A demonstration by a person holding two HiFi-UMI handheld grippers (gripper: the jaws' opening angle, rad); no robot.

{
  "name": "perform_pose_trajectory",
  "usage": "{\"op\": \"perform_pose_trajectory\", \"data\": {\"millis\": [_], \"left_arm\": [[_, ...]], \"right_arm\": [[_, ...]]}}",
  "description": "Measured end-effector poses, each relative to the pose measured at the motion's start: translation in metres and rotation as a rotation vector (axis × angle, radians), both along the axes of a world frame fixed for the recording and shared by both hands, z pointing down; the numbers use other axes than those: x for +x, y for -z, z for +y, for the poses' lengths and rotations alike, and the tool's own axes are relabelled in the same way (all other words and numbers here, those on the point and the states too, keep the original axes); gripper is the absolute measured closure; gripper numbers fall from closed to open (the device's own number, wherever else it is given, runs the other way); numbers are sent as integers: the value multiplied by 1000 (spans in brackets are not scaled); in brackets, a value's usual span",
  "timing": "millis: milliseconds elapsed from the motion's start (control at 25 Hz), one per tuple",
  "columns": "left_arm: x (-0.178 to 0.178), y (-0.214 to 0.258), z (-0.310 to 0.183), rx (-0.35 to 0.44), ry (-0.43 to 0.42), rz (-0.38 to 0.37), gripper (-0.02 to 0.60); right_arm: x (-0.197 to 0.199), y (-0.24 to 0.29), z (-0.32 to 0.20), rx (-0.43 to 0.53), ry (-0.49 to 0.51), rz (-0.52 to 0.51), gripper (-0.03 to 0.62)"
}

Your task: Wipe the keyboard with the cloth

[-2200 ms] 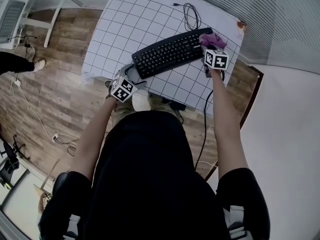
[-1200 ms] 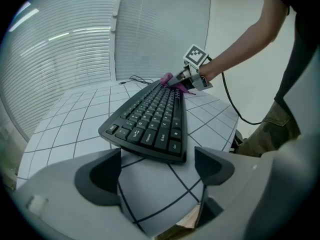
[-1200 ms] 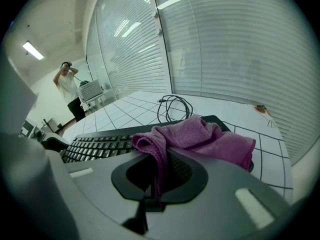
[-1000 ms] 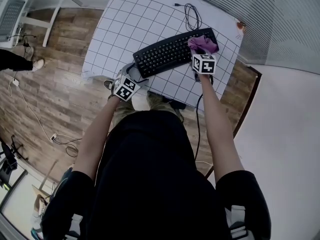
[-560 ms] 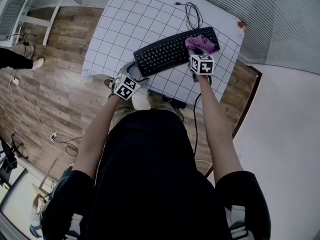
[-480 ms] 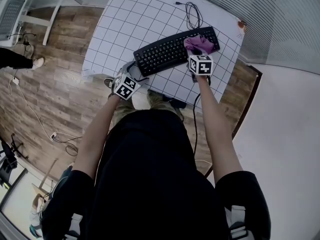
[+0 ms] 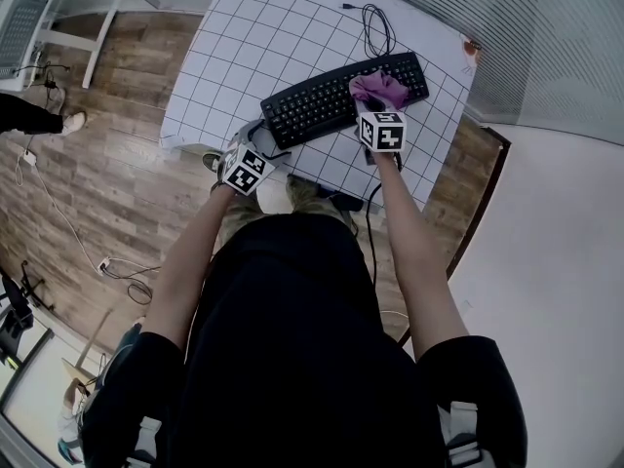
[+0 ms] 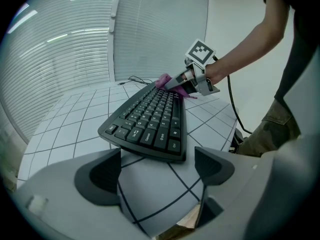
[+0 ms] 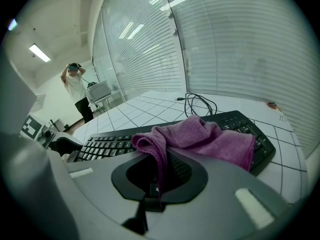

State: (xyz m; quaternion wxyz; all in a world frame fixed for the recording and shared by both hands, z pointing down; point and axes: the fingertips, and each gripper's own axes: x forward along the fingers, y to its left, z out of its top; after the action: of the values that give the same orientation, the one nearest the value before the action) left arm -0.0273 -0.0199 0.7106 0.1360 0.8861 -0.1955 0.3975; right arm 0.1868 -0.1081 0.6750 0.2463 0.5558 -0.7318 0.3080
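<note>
2 jaws of right hand-held gripper (image 9: pixel 159 178) pinch cloth (image 9: pixel 202 136) atop keyboard (image 9: pixel 107 145).

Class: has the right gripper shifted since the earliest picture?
Yes. The right gripper, gripping the purple cloth, slid left along the black keyboard, away from its right end.

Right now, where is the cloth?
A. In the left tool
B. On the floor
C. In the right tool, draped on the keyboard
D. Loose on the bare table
C: the right tool is shut on a fold of the cloth, and the rest of it lies on the keyboard.
</note>
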Motion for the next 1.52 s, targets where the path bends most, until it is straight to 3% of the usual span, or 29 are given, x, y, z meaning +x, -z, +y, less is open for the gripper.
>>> {"op": "perform_pose_trajectory", "data": {"millis": [1520], "left_arm": [[-1,0,2,4,-26,-3,140]], "right_arm": [[-87,1,22,5,124,-16,553]]}}
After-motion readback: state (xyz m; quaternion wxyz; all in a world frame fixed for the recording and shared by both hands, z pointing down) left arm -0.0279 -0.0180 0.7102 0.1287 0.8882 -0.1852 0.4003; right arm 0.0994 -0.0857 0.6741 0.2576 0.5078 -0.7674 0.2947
